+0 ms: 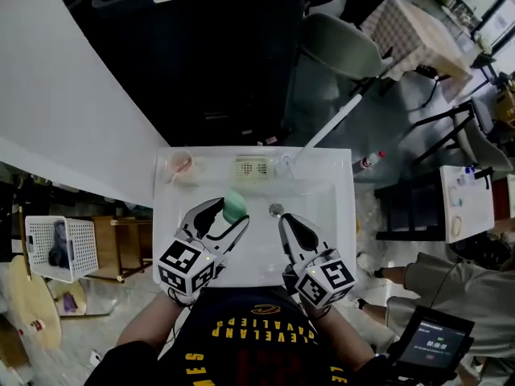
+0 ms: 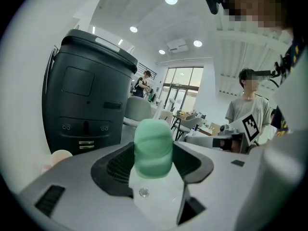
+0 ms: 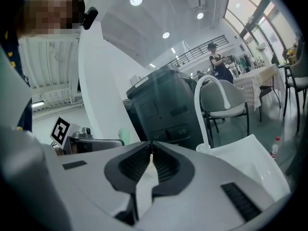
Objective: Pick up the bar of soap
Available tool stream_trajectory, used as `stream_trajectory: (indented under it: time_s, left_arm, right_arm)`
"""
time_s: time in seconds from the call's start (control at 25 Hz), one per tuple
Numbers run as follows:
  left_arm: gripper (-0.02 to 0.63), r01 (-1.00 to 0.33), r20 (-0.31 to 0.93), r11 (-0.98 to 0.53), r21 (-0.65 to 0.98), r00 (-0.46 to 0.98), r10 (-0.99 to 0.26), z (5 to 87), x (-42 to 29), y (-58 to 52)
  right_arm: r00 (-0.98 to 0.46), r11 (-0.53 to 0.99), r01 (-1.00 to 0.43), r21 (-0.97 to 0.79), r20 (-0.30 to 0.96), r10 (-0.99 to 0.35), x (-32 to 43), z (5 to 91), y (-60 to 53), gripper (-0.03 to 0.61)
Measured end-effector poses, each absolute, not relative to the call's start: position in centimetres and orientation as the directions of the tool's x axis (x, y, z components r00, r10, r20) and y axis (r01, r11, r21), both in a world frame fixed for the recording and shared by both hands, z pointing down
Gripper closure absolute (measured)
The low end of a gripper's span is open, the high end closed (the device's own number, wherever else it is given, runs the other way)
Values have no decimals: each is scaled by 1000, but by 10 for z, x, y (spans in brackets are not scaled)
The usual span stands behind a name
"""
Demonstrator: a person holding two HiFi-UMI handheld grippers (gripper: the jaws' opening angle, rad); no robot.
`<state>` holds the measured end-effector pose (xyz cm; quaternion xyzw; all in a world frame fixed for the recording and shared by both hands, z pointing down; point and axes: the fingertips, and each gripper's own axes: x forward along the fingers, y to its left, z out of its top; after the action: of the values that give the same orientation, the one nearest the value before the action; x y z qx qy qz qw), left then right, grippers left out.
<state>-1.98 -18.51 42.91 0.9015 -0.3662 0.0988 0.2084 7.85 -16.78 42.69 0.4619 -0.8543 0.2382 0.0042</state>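
Left gripper has its fingers clamped on the green bar of soap, one dark pad on each side. The soap's bottom end is buried between the pads, so I only see the rounded top. From the head view the soap sits just left of center, over the white sink basin and beside the drain; can't tell if it's touching the surface. Right gripper fingers are pressed together with nothing in them, right of the drain. The black machine up top is cut off by the frame.
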Motion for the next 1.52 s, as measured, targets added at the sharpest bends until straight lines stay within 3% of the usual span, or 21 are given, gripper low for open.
stream_trajectory:
  time_s: [0.6,1.52]
  left_arm:
    - [350,-605,54,-704,371,771,-634,363,-17,-161]
    - [350,-606,73,-727,322,782,-619,365,-10,-160]
  right_arm:
    - [-582,520,-788,-331,123,-804,70,384,-161,552]
    - [-564,523,-811,-263,109,-819,73,379,-159,552]
